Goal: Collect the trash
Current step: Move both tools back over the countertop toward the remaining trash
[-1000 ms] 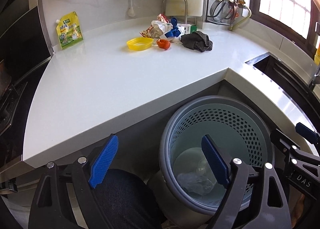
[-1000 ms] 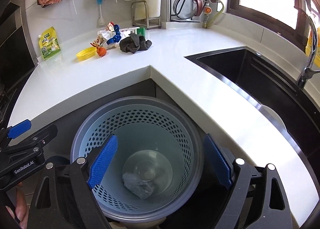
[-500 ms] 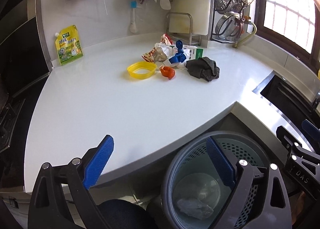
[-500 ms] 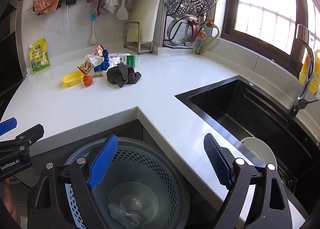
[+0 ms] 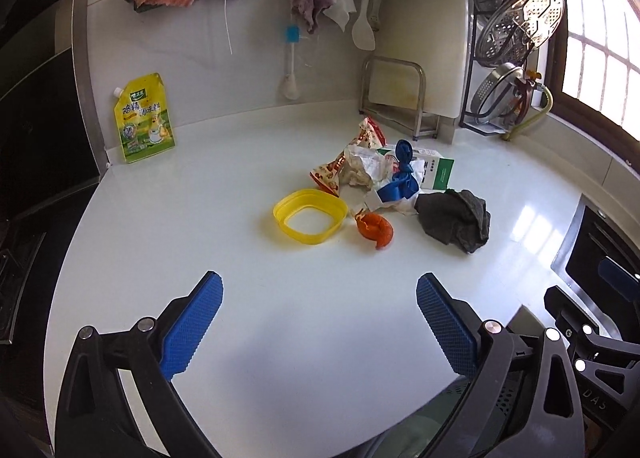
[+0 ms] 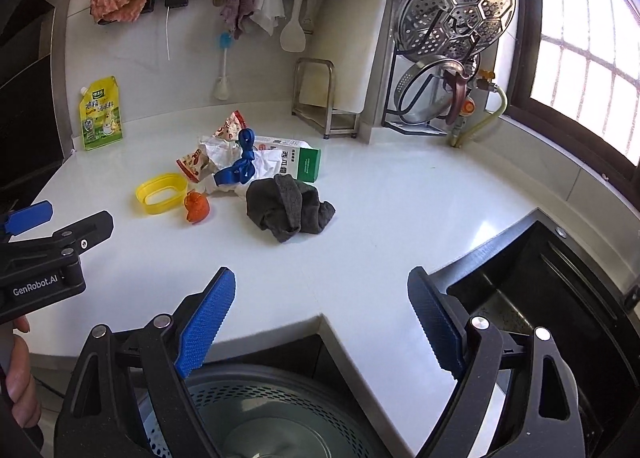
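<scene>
Crumpled wrappers (image 5: 360, 170) heaped on countertop (image 5: 240, 266).

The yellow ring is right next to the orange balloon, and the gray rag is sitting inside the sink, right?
Not quite. The gray rag is not in the sink; it lies on the white counter, beside the trash pile. The right wrist view shows this clearly. The yellow ring does sit right next to the orange balloon.

Both grippers rose from over the bin (image 6: 280, 414) to above the counter (image 5: 320, 318). Left gripper (image 5: 320, 322) and right gripper (image 6: 320, 318), jaws wide, now face the far trash pile (image 5: 376, 178); bin nearly out of view.
</scene>
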### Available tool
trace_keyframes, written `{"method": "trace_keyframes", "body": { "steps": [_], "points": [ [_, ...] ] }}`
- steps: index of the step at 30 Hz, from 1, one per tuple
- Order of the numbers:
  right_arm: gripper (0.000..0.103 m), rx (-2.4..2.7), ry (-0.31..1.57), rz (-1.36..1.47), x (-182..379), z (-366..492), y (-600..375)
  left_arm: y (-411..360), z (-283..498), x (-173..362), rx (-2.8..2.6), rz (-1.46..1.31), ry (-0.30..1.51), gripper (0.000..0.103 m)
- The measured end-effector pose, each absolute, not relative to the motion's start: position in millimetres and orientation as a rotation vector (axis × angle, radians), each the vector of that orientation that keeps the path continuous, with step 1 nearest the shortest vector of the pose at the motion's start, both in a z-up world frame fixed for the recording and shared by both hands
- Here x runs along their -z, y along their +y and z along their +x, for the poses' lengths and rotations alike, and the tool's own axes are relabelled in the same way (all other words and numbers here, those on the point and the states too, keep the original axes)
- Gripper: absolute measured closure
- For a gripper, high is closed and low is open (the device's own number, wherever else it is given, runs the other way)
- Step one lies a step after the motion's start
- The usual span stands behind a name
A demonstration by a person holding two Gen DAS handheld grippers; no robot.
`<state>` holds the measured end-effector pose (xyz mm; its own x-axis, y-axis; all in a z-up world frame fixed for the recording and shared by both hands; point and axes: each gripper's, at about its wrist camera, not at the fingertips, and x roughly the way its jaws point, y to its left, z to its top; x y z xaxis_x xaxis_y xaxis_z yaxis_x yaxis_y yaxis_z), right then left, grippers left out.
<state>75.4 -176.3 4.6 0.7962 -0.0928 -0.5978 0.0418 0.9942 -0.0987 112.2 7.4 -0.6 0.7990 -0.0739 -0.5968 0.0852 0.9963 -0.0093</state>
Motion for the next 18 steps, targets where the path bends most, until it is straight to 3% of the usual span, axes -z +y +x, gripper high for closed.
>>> {"method": "trace_keyframes", "body": {
  "steps": [18],
  "points": [
    [0.019,-0.033,0.758,-0.099,16.9,209.5,-178.7,-7.4,187.2,20.8,0.067,0.015,0.706,0.007]
  ]
}}
